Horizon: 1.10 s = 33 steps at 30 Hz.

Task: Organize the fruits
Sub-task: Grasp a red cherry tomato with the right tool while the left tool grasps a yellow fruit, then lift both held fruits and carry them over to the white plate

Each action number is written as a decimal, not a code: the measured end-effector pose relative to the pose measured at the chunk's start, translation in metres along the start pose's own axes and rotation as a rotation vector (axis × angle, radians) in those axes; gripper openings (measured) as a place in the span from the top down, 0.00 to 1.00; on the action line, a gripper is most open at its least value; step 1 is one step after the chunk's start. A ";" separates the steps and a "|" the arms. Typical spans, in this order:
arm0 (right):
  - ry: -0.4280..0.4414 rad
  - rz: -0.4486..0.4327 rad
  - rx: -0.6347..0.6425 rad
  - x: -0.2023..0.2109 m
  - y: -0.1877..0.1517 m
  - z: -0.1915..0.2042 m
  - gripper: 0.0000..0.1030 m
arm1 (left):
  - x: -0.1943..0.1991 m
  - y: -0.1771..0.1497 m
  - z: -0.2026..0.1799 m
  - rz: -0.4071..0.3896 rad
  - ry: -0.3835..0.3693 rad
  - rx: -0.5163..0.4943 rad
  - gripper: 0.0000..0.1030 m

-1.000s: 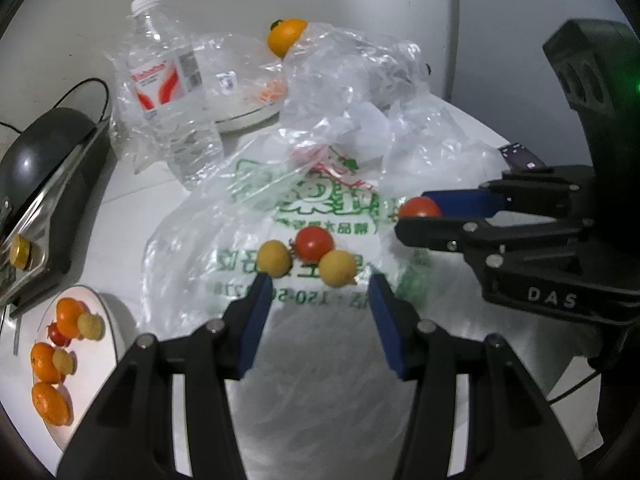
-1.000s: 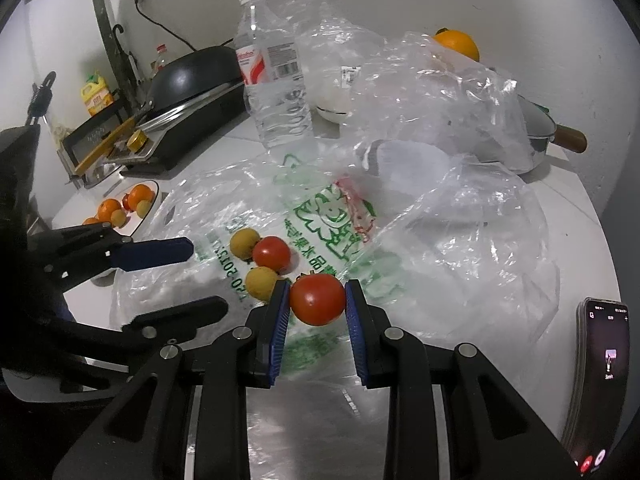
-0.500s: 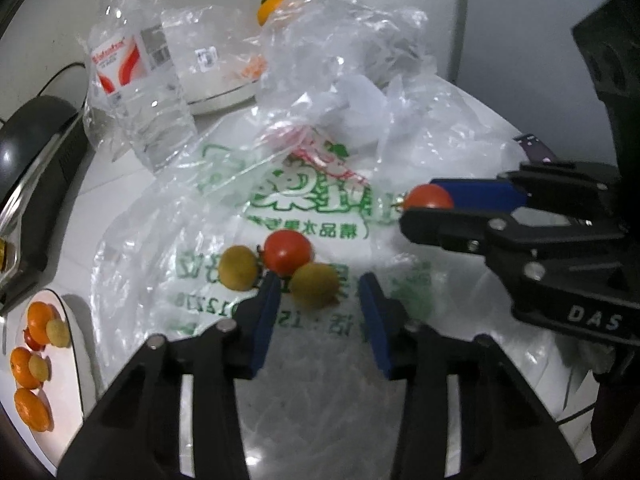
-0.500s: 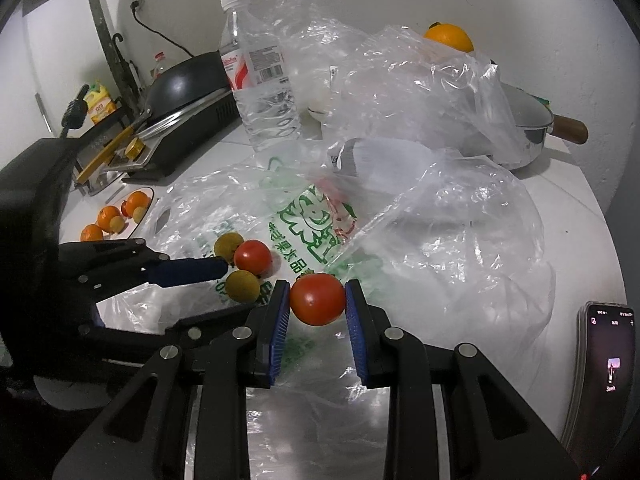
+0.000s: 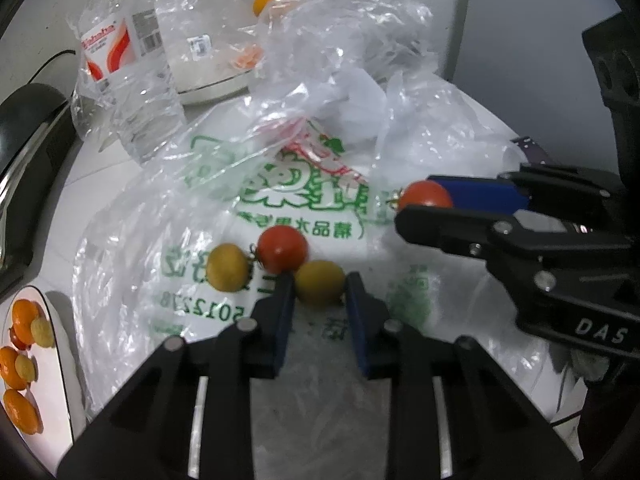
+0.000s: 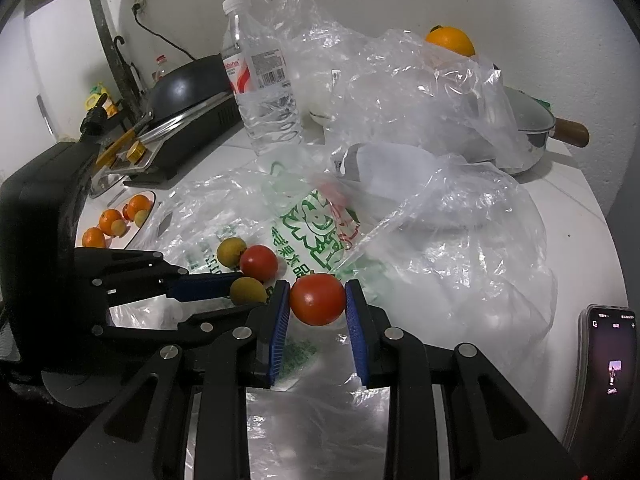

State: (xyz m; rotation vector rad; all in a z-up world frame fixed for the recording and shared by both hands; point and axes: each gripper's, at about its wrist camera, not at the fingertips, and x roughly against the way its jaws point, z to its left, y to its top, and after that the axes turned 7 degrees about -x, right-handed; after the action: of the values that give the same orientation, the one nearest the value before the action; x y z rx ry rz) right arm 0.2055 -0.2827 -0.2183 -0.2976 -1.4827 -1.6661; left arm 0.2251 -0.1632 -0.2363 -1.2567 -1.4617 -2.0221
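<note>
My right gripper [image 6: 317, 304] is shut on a red tomato [image 6: 317, 299], held just above the printed plastic bag [image 6: 304, 232]; the tomato also shows in the left wrist view [image 5: 425, 196]. My left gripper [image 5: 320, 294] has its blue pads on both sides of a yellow fruit [image 5: 320, 282] lying on the bag; the pads touch or nearly touch it. A second red tomato [image 5: 282, 249] and another yellow fruit [image 5: 227, 267] lie just beyond. A white plate [image 5: 60, 344] at the left holds several oranges and small yellow fruits.
A water bottle [image 6: 262, 80] stands behind the bag. Crumpled clear bags [image 6: 404, 92] cover a bowl and an orange [image 6: 450, 42]. A saucepan [image 6: 532, 128] sits at the back right, a stove with a dark pan [image 6: 184, 84] at the left, a phone [image 6: 608, 364] at the right edge.
My left gripper has moved forward and narrowed around the nearest yellow fruit. My right gripper still holds the red tomato and has drifted slightly.
</note>
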 end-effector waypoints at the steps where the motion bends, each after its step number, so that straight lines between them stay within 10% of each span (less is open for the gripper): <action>1: -0.003 0.000 0.001 0.000 0.000 0.001 0.71 | 0.002 0.000 0.000 -0.004 -0.003 -0.001 0.74; 33: -0.059 -0.037 0.083 0.024 0.001 0.082 0.71 | 0.095 -0.040 0.026 -0.163 -0.026 -0.013 0.74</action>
State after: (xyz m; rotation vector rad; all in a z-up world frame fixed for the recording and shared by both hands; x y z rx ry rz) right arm 0.1628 -0.2193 -0.1803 -0.2776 -1.6059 -1.6322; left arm 0.1569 -0.1039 -0.1809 -1.2080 -1.6135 -2.1283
